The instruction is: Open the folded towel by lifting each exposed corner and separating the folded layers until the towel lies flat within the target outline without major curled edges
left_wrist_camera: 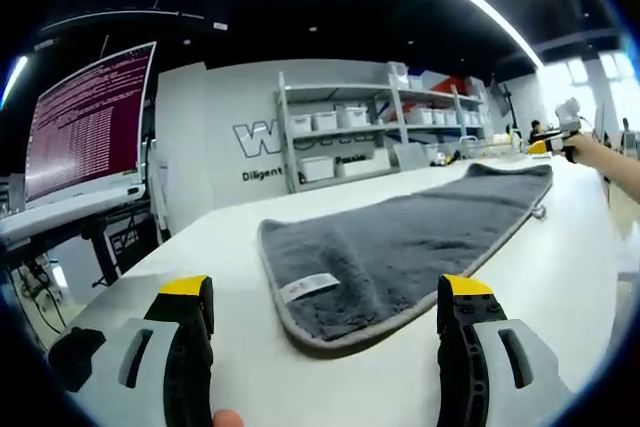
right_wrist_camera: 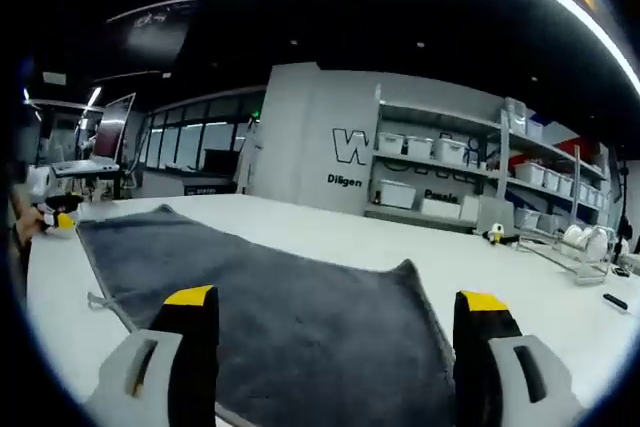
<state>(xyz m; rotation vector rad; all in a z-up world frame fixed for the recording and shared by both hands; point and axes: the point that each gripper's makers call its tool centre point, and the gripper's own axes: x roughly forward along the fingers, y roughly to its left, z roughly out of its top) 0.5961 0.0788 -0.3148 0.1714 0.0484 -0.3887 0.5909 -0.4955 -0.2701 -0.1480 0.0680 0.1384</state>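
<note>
Grey towel (left_wrist_camera: 400, 247) is being shown spread on the white table (left_wrist_camera: 230, 237).
Both grippers (left_wrist_camera: 325, 337) (right_wrist_camera: 340, 347) are being held with jaws apart, empty; a white label (left_wrist_camera: 308, 287) is sewn near its edge, its print unreadable.

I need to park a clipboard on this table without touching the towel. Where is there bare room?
Bare white table lies between the grey towel and the shelving wall. In the left gripper view, more bare surface flanks the towel toward the monitor. It is crowded near the dish rack and small yellow toy.
</note>
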